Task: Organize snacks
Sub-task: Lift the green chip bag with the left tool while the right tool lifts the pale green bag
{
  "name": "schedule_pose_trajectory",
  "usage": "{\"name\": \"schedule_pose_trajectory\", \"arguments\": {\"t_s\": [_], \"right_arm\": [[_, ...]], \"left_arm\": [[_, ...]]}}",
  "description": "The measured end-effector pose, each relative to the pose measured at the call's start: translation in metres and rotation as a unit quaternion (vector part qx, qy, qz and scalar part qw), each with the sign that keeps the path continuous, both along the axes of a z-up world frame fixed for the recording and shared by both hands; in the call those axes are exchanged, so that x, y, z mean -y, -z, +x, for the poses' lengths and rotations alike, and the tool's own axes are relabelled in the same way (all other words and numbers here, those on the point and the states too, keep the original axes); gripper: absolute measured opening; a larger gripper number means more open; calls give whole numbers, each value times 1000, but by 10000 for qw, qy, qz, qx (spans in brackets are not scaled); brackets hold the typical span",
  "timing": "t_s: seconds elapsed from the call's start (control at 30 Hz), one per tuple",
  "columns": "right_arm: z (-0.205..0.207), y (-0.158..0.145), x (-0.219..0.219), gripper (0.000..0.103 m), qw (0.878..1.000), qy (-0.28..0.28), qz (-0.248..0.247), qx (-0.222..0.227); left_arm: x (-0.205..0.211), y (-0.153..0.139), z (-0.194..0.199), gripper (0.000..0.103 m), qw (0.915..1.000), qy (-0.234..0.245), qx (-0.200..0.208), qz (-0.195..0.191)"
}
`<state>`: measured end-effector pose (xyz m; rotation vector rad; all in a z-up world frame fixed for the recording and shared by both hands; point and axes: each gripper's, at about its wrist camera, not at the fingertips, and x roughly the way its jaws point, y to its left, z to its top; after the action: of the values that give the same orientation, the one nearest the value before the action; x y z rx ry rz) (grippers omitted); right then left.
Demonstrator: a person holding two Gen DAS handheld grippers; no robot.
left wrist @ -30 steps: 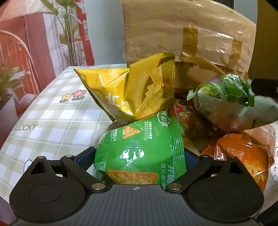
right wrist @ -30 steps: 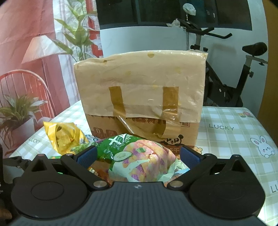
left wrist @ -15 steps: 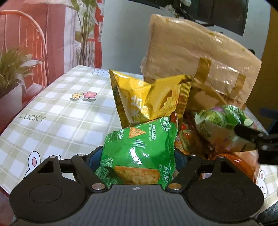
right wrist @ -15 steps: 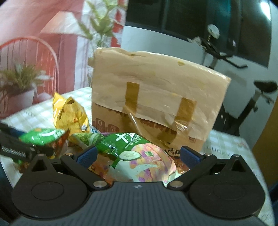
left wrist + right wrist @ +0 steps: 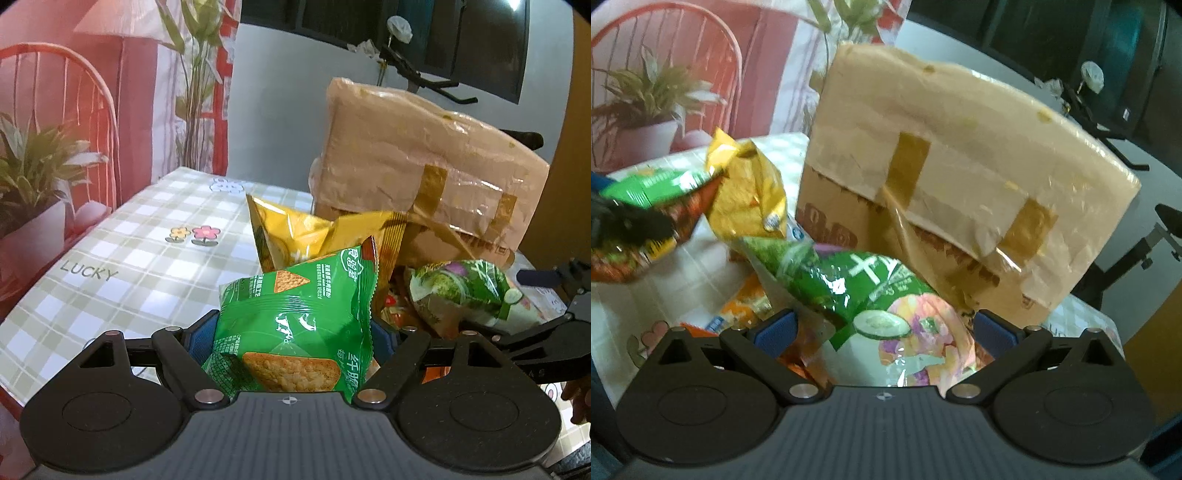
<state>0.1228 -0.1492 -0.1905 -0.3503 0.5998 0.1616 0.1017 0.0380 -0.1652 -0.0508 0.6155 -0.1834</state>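
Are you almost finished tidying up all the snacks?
Not yet, nothing looks sorted so far. The left gripper holds the green chip bag between its fingers, and the right gripper straddles the cucumber snack bag, though I can't tell if it grips. The yellow bag and orange packets wait in a pile by the cardboard box.

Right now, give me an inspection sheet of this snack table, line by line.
Surface: checked tablecloth printed with flowers and LUCKY.
Job's things: green chip bag, cucumber chip bag, yellow bag, orange packets in a pile.
Clutter: taped cardboard box behind the pile.
Grippers: left gripper clamps the green chip bag; right gripper straddles the cucumber chip bag, grip unclear.
Cables: nothing seen.
Surroundings: potted plant, red chair, exercise bike.
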Motion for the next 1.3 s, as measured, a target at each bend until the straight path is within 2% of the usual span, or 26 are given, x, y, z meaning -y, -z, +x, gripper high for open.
{"name": "schedule_pose_trajectory", "arguments": {"t_s": [0.1,0.3,0.4,0.43,0.7,1.07,1.3], "right_arm": [[0,2,6,100,9998,53,164,-118],[0,3,14,86,9988,-18,417,-271],[-5,-1,20,73,9979,-125,559,-287],[-8,-4,21,65,9976,-135,633,-232],[-28,-37,35,58,9928,-155,1164,238],[-50,-71,45,57,9811,-287,1745,786],[-56,-98,50,57,9737,-426,1953,1091]], "left_arm": [[1,-4,-3,83,9999,-14,141,45],[1,-10,-6,83,9994,-60,341,102],[-1,-15,-9,83,9988,-97,460,121],[-1,-17,-10,83,9986,-104,509,130],[0,-32,-18,83,9959,-147,863,229],[2,-48,-23,83,9922,-166,1189,340],[3,-71,-18,83,9887,-81,1457,344]]}}
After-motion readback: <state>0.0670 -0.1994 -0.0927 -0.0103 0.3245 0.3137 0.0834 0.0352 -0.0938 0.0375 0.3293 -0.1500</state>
